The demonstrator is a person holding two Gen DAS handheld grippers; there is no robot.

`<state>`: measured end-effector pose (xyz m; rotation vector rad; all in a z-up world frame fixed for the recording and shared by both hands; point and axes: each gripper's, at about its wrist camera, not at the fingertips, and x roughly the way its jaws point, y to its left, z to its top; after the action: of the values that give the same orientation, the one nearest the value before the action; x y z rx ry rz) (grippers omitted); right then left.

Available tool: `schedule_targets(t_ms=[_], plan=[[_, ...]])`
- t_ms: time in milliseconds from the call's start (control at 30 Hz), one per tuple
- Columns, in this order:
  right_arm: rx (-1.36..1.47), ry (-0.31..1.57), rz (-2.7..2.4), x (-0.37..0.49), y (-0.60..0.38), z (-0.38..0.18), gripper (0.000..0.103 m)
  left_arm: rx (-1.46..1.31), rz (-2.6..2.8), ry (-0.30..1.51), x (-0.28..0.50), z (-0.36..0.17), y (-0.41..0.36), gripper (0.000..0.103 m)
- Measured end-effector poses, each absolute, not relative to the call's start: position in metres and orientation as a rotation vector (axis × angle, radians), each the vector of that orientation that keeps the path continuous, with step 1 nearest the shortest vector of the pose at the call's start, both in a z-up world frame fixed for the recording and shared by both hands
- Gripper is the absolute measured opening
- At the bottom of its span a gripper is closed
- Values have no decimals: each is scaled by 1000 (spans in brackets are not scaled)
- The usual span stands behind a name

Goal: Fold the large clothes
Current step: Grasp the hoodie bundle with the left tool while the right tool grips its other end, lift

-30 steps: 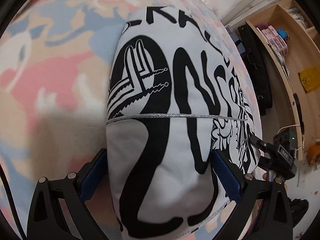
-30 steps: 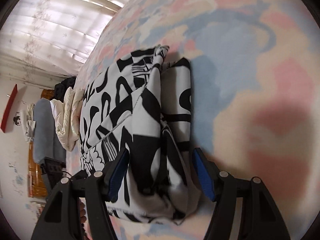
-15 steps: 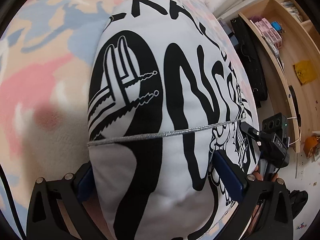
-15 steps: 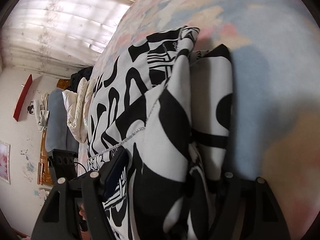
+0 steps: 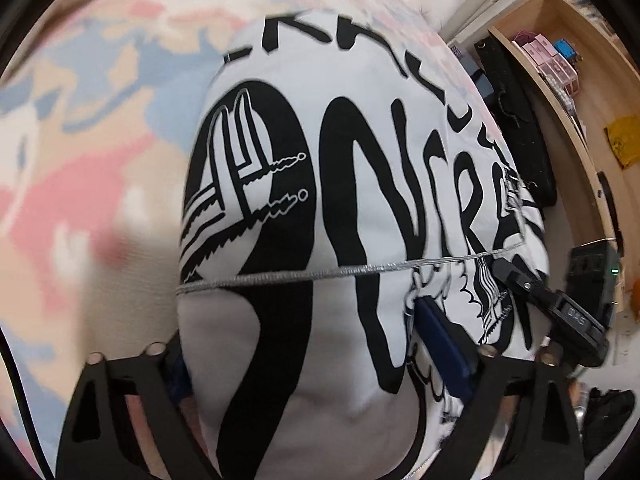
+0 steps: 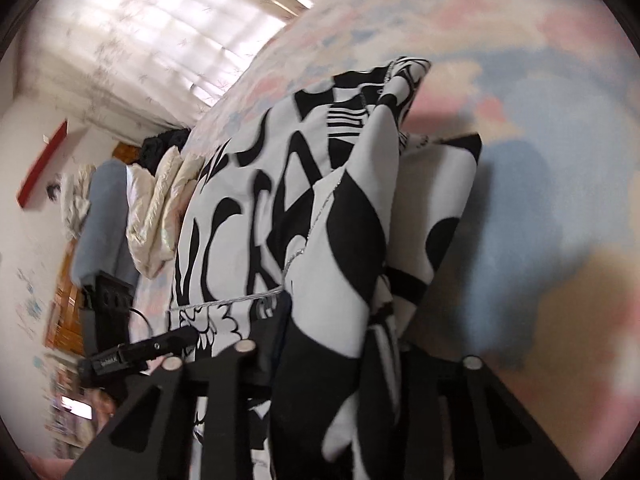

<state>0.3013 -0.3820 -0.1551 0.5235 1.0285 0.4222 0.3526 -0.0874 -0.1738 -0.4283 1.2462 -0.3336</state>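
A white garment with bold black lettering [image 5: 360,208] lies folded into a thick bundle on a pastel pink, blue and beige bedspread [image 5: 100,120]. My left gripper [image 5: 308,352] straddles the bundle's near end. Its jaws are closing, and the blue pad [image 5: 440,344] digs into the cloth. In the right wrist view, the garment [image 6: 352,220] rises in a bunched ridge. My right gripper [image 6: 340,340] is closing with a thick fold pinched between its jaws. Each gripper shows in the other's view, the right gripper's finger [image 5: 520,284] at the garment's right edge and the left gripper's finger [image 6: 140,352] at its left.
A wooden shelf [image 5: 580,120] with small boxes and a black bag [image 5: 520,128] stand beyond the bed on the right. In the right wrist view, cream and grey bedding [image 6: 160,208] is piled at the far side, under a curtained window [image 6: 180,40].
Both grippers have pushed further onto the garment's near end. The right jaws have narrowed sharply onto a fold, the left jaws have drawn in a little, and the cloth has bunched up.
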Motion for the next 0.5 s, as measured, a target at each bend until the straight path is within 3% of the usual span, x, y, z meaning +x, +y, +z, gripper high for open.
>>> schedule_targets(t_ms=[100, 200, 500], plan=[[437, 988, 405, 294, -366, -136, 22, -352, -317, 1182, 347, -154, -96, 67], [355, 948, 392, 284, -347, -115, 20, -262, -307, 1119, 339, -130, -104, 58], [261, 882, 409, 239, -306, -75, 19, -185, -294, 1047, 305, -76, -77, 55]])
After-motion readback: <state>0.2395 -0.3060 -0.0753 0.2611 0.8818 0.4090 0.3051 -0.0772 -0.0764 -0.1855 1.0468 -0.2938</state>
